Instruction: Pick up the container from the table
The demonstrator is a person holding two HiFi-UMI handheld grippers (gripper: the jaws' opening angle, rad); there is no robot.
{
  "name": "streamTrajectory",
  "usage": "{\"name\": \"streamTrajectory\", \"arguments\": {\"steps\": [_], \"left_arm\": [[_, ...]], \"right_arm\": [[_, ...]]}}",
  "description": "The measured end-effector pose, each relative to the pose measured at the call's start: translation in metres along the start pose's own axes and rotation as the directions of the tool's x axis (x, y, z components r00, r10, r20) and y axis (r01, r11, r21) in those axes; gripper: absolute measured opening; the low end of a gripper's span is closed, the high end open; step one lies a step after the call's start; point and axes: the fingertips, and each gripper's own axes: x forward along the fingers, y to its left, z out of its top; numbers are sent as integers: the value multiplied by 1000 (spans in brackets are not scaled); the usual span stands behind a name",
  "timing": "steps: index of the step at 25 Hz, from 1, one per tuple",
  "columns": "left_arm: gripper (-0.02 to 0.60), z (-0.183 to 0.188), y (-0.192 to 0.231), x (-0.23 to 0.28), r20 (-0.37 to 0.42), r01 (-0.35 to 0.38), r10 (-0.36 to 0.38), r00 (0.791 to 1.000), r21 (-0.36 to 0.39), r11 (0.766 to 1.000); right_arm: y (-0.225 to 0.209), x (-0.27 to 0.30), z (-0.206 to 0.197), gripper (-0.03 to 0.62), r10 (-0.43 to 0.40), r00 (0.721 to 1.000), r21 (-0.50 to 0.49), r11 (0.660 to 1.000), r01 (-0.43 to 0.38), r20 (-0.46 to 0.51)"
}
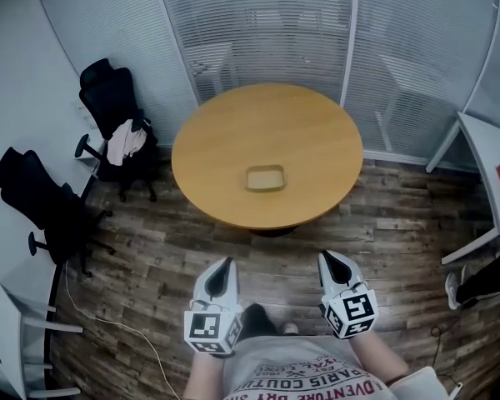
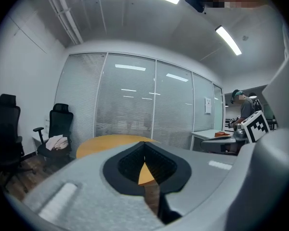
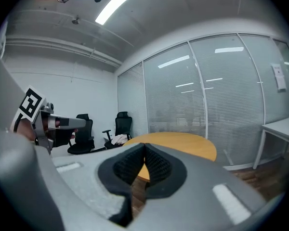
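Note:
A small shallow rectangular container sits on the round wooden table, near its front edge. My left gripper and right gripper are held low over the floor, well short of the table, and both are shut with nothing between them. In the left gripper view the shut gripper points at the table. In the right gripper view the shut gripper also faces the table. The container does not show in either gripper view.
Two black office chairs stand at the left, one with cloth on it. Glass walls with blinds run behind the table. A white desk is at the right. A cable lies on the wooden floor.

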Motion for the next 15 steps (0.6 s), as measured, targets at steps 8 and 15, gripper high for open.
{"name": "streamTrajectory", "arguments": {"steps": [8,15], "left_arm": [[6,10,51,80,10,54,-54,998,-12,998],[6,41,107,179,54,125,-127,990,36,992]], "right_arm": [[-18,88,11,3,-45,999,18,999,45,-14],[-40,188,40,3,-108,994,7,994,108,-14]]}}
